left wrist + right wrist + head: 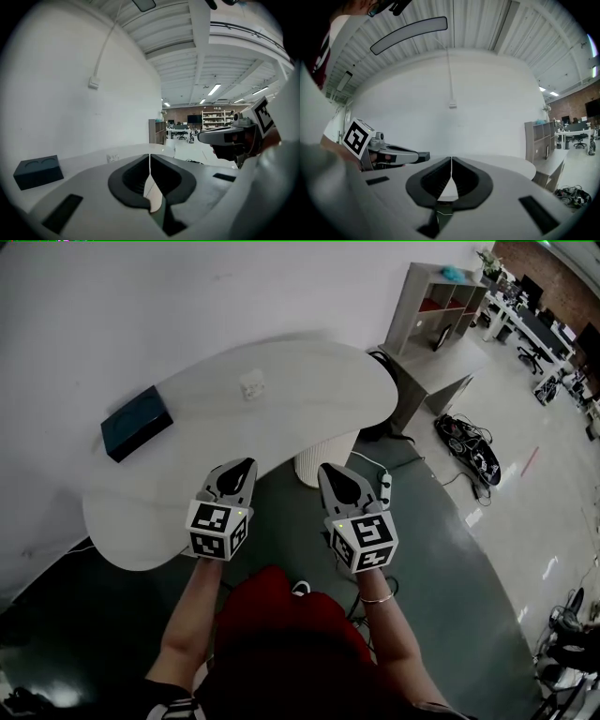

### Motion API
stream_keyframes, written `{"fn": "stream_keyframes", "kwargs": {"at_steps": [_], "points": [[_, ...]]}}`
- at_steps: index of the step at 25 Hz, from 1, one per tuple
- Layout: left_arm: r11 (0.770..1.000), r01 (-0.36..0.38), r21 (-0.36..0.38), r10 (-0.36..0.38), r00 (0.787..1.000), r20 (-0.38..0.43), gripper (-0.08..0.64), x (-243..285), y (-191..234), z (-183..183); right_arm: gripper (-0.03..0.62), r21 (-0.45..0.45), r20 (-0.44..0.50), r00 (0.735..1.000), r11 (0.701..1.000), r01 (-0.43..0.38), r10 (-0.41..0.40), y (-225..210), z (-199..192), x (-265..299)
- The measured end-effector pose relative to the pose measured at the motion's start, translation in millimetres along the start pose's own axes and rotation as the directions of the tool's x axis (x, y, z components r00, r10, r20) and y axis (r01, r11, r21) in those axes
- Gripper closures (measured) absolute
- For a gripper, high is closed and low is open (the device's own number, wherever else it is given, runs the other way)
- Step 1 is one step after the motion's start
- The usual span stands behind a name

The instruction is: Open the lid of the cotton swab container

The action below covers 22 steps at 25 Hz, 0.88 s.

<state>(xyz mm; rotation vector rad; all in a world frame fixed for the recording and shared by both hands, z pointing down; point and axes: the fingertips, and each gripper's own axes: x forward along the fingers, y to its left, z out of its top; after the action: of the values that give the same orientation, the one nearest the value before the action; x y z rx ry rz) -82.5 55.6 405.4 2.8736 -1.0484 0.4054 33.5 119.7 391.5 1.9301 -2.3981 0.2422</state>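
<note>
Left gripper (247,465) and right gripper (329,469) closed, empty, held short of table (309,395): ready pose. Likely container (251,385) at twelve o'clock, untouched.

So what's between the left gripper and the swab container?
Only bare table, in the head view: left gripper, jaws shut, at the near edge; swab container mid-table. The dark box lies off to the left.
</note>
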Motion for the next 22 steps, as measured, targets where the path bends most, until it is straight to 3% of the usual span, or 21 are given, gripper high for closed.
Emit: {"fn": "stream_keyframes", "kwargs": {"at_steps": [7,22], "points": [[0.999,-0.023,0.027,0.023,1.0,-0.017,0.532,19,24,4,0.575,0.003,-0.001,1.0,1.0,-0.031,0.031,-7,4,22],[0.999,-0.047,-0.016,0.047,0.998,-0.035,0.532,100,91,7,0.575,0.012,-0.063,0.996,0.998,-0.06,0.061,-43,-3,114]]}}
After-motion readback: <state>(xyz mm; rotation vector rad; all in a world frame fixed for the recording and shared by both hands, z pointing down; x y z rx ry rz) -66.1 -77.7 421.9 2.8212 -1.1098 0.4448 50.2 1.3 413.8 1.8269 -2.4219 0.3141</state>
